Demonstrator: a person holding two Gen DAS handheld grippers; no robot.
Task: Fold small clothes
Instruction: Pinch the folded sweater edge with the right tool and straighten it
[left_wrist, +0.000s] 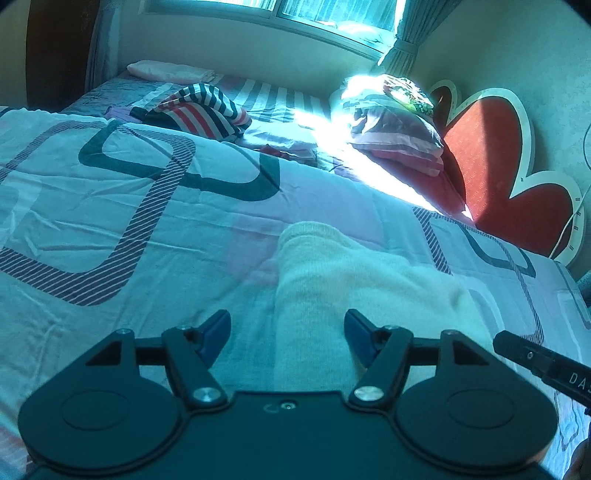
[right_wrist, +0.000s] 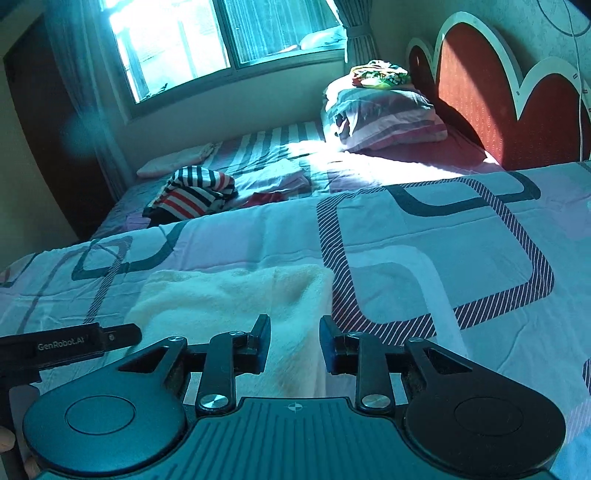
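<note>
A small cream knitted garment (left_wrist: 354, 280) lies flat on the patterned bedspread (left_wrist: 110, 206). It also shows in the right wrist view (right_wrist: 229, 299). My left gripper (left_wrist: 287, 338) is open, its blue-padded fingers straddling the near left part of the garment, just above it. My right gripper (right_wrist: 294, 345) is open, its fingers either side of the garment's near right edge. The tip of the right gripper shows at the right of the left wrist view (left_wrist: 535, 362); the left gripper's side shows in the right wrist view (right_wrist: 74, 341).
A pile of striped clothes (left_wrist: 207, 110) lies farther back on the bed, with folded items (right_wrist: 277, 175) beside it. Pillows (right_wrist: 384, 118) with a colourful cloth on top sit by the red heart-shaped headboard (right_wrist: 491, 96). A window (right_wrist: 207, 40) is behind.
</note>
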